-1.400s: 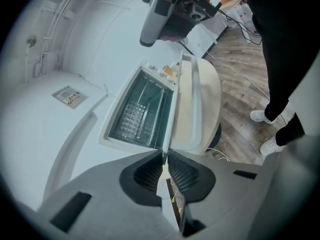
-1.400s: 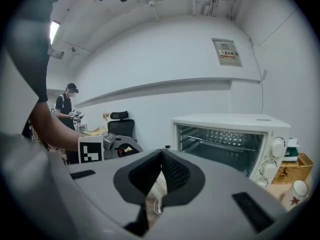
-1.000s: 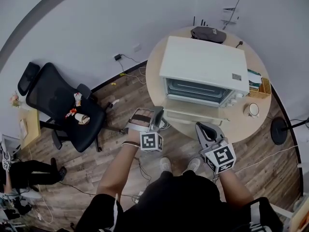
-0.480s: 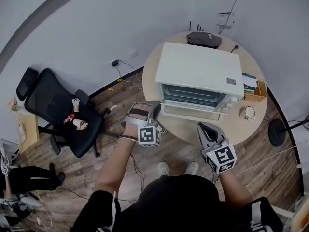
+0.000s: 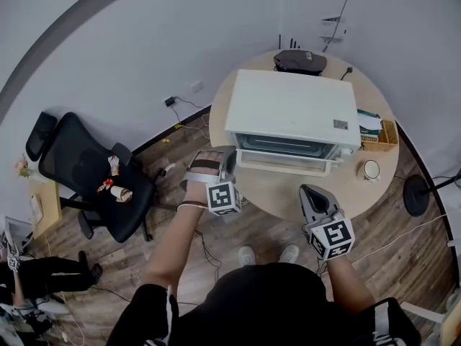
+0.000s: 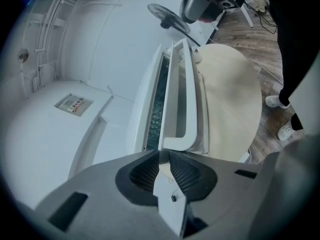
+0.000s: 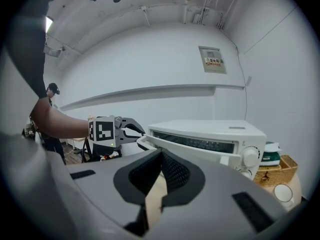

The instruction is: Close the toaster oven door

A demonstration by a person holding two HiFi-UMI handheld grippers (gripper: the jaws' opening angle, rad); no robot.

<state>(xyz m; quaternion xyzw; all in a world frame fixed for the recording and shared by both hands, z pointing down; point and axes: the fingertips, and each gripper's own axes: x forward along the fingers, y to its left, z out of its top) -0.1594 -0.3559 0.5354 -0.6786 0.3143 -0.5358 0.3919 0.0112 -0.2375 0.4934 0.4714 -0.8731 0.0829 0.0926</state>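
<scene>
The white toaster oven [image 5: 292, 110] stands on a round table [image 5: 288, 193]. Its door [image 5: 284, 157] is tipped up and still stands a narrow crack off the front, as the left gripper view shows [image 6: 167, 84]. My left gripper [image 5: 230, 164] is at the left end of the door handle [image 6: 181, 94]. Its jaws are opening, and the handle's end sits just at the fingertips with the pads not pressing on it. My right gripper [image 5: 311, 193] is shut and empty, held before the table's front edge, well off the oven. The right gripper view shows the left gripper [image 7: 135, 130] at the door's corner.
A mug [image 5: 372, 169] and a wooden organiser [image 5: 392, 132] sit to the right of the oven, with a dark bag [image 5: 299, 60] behind it. An office chair [image 5: 86, 171] stands at the left, and cables lie on the floor. A round stand base [image 5: 416, 193] is at the right.
The door has swung up from lying flat open to almost closed. My left gripper rose with its left end towards the oven. The right gripper barely moved.
</scene>
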